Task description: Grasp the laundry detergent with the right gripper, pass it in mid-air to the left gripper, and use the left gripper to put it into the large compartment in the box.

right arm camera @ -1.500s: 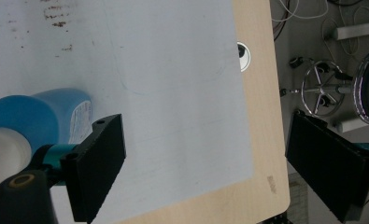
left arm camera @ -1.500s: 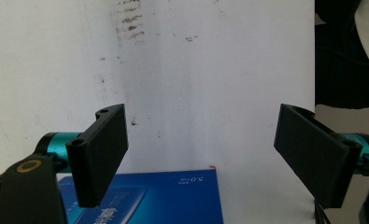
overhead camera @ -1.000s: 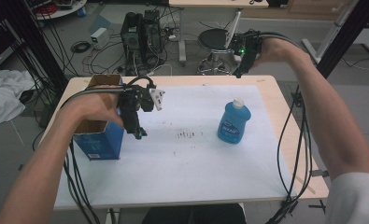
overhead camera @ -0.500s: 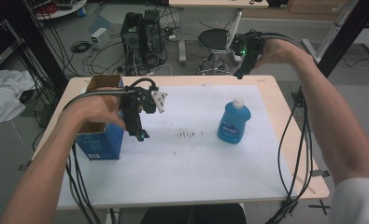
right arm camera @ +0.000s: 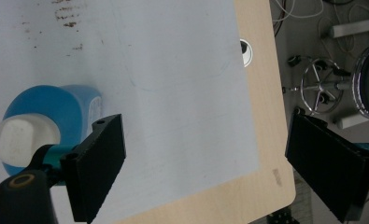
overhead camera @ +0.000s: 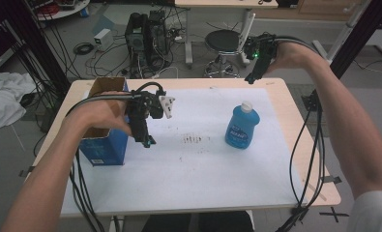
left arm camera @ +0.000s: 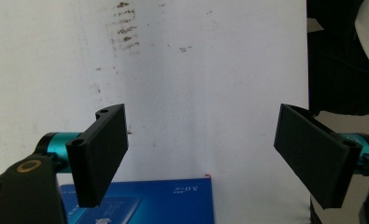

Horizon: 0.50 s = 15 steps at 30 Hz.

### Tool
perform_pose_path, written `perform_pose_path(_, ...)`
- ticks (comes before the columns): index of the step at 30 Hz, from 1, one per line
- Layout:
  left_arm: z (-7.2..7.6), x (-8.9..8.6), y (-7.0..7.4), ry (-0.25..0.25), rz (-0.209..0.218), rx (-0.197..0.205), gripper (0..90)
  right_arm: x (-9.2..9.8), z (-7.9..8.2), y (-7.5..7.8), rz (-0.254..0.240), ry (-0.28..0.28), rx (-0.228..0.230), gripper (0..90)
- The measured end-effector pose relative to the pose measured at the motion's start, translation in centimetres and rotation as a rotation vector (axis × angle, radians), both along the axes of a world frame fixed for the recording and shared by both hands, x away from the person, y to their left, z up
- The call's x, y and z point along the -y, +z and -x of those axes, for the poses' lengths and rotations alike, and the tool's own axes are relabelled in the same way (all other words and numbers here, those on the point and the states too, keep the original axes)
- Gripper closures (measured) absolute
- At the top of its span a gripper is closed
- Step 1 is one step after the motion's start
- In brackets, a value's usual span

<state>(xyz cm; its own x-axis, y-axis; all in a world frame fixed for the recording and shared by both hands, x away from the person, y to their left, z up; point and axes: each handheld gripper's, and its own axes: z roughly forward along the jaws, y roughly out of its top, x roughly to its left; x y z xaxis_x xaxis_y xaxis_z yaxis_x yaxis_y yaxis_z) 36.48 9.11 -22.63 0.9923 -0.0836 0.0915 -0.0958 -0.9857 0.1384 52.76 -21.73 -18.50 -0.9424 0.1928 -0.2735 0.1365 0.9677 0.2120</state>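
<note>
A person is standing at a table (overhead camera: 295,130) with a white sheet (overhead camera: 203,169) on it. The left gripper (overhead camera: 147,141) is hanging just beside a blue box (overhead camera: 104,147), over the sheet, with its tips pointing down. In the left gripper view its two black jaws are standing wide apart, and nothing is sitting between them. A bit of the box (left arm camera: 173,200) is peeking in under them.

The box is standing on the left side of the table, and its top is open. The person's left hand (overhead camera: 99,113) is hovering over it.

A blue bottle (overhead camera: 242,126) with a white cap is standing upright on the sheet, well apart from the box. Some small brown marks (overhead camera: 193,139) are lying between them.

The right gripper (overhead camera: 253,76) is hanging over the far edge of the table, behind the bottle. Its jaws are wide open too, holding nothing. In the right gripper view the bottle (right arm camera: 46,116) is sitting low, beside one jaw.
</note>
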Motion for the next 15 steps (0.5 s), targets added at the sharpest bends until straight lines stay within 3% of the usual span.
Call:
perform_pose_path(3,0.0,-0.1,-0.1,0.000,0.001,-0.004,17.6,0.5,0.2,-0.2,-0.035,-0.031,-0.030,11.5)
perform_pose_path(8,0.0,-0.4,-0.3,0.014,0.010,-0.007,17.6,1.5,1.0,-0.3,-0.052,-0.072,-0.072,11.5)
perform_pose_path(15,0.1,-0.5,-0.4,0.015,0.016,-0.005,17.6,2.6,2.5,-0.1,-0.096,-0.114,-0.086,11.5)
